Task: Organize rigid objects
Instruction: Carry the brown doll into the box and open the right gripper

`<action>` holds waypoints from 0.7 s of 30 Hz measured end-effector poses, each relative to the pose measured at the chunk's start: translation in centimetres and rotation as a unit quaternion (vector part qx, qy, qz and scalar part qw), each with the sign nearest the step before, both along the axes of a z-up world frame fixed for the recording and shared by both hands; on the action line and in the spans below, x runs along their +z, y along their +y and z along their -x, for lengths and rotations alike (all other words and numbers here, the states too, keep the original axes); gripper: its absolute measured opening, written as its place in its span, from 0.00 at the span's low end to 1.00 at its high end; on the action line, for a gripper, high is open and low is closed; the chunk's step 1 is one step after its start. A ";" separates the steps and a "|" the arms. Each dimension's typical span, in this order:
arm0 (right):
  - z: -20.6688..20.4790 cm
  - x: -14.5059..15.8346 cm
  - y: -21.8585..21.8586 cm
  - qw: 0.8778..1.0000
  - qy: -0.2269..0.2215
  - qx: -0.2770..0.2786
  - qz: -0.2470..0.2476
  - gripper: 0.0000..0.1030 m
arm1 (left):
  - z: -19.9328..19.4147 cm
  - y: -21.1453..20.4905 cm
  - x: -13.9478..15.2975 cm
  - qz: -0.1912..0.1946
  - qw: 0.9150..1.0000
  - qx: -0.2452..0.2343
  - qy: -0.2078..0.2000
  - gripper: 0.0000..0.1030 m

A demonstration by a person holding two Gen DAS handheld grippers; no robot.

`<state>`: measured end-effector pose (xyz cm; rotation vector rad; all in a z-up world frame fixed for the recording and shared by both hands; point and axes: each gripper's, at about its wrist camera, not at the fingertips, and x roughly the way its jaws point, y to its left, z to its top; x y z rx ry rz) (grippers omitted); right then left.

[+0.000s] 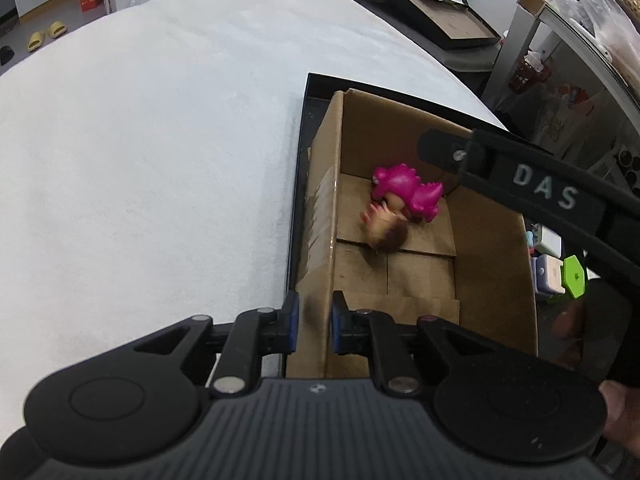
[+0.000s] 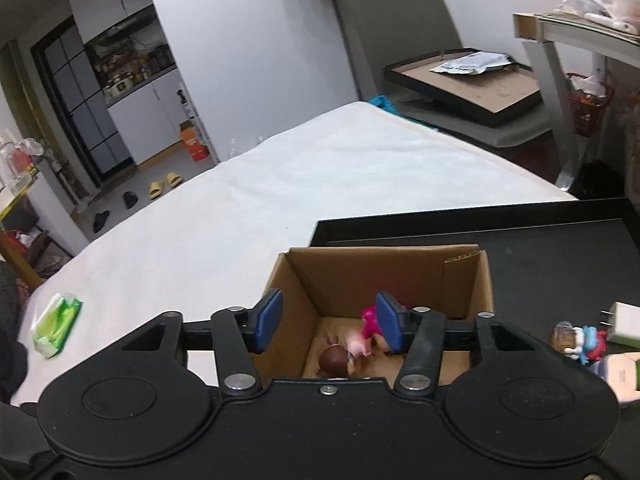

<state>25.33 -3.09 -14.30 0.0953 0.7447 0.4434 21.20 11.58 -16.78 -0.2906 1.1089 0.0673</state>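
Note:
An open cardboard box [image 1: 492, 272] stands in a black tray [image 1: 298, 200] on the white-covered table. On the box floor lies a pink dinosaur toy [image 1: 408, 192], and a small brown-haired doll [image 1: 386, 228] shows blurred right beside it. My left gripper [image 1: 316, 320] is shut on the near left wall of the box, one blue pad on each side. My right gripper [image 2: 328, 324] hovers open over the box [image 2: 384, 276], with nothing between its pads. Below it are the doll [image 2: 340, 356] and the dinosaur [image 2: 370, 320]. One of its black fingers [image 1: 440, 148] reaches over the box's right wall.
A green tissue pack [image 2: 56, 320] lies on the white cloth at the left. On the tray [image 2: 560, 264], right of the box, sit a white charger [image 2: 624, 324], a small blue-and-red figure [image 2: 588, 340] and a green hexagonal piece [image 1: 574, 276]. Chairs and a shelf stand beyond the table.

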 end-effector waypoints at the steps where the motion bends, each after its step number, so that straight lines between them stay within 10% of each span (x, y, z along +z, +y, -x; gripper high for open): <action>1: 0.1 0.0 -0.1 1.000 -0.002 -0.008 0.003 0.55 | -0.1 -0.1 0.1 -0.004 1.000 0.000 0.000 0.14; 7: 1.2 1.0 -1.8 0.998 -0.026 -0.055 -0.002 0.86 | 0.1 -0.8 0.7 -0.031 1.000 0.002 0.003 0.28; 21: 3.0 1.6 -5.6 0.990 -0.036 -0.135 0.033 0.92 | 1.0 -3.1 3.0 -0.103 0.994 0.016 -0.015 0.57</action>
